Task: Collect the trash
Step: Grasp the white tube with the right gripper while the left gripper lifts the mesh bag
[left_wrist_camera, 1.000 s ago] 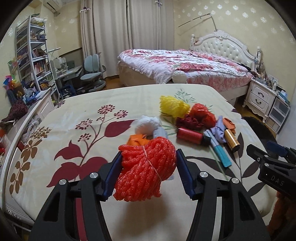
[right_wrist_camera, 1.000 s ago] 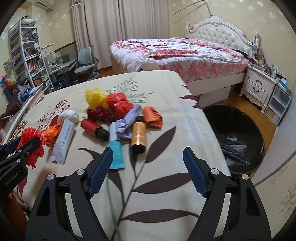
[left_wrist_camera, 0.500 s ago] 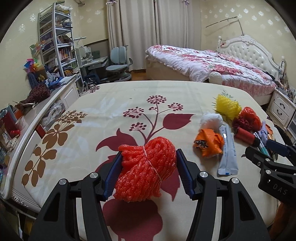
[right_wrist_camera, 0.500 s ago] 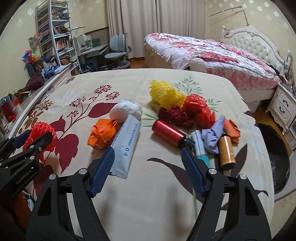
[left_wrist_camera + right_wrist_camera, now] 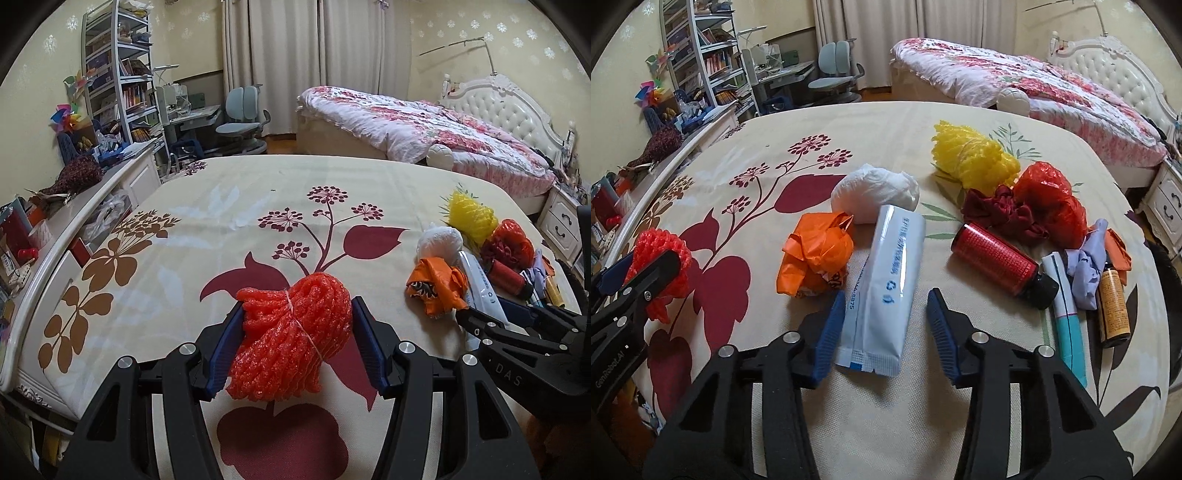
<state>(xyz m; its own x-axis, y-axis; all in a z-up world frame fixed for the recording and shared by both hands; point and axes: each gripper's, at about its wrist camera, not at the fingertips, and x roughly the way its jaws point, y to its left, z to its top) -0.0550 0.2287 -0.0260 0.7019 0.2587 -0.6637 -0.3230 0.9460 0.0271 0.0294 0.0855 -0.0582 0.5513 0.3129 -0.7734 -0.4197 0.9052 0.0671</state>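
Observation:
My left gripper is shut on a red foam net bundle and holds it above the floral bedspread. My right gripper is open, with its fingers on either side of the near end of a white wipes packet. Beside the packet lie an orange plastic bag, a white wad, a yellow foam net, a red bottle, a red bag, a teal tube and an amber bottle. The red bundle also shows at the left of the right wrist view.
A white sideboard with clutter runs along the bed's left edge. A shelf unit, a desk and a grey chair stand behind. A second bed is at the back right, with a nightstand beside it.
Both grippers have swung left. The right gripper has come down over the white packet; the black bin has left its view. The left gripper still holds the red bundle.

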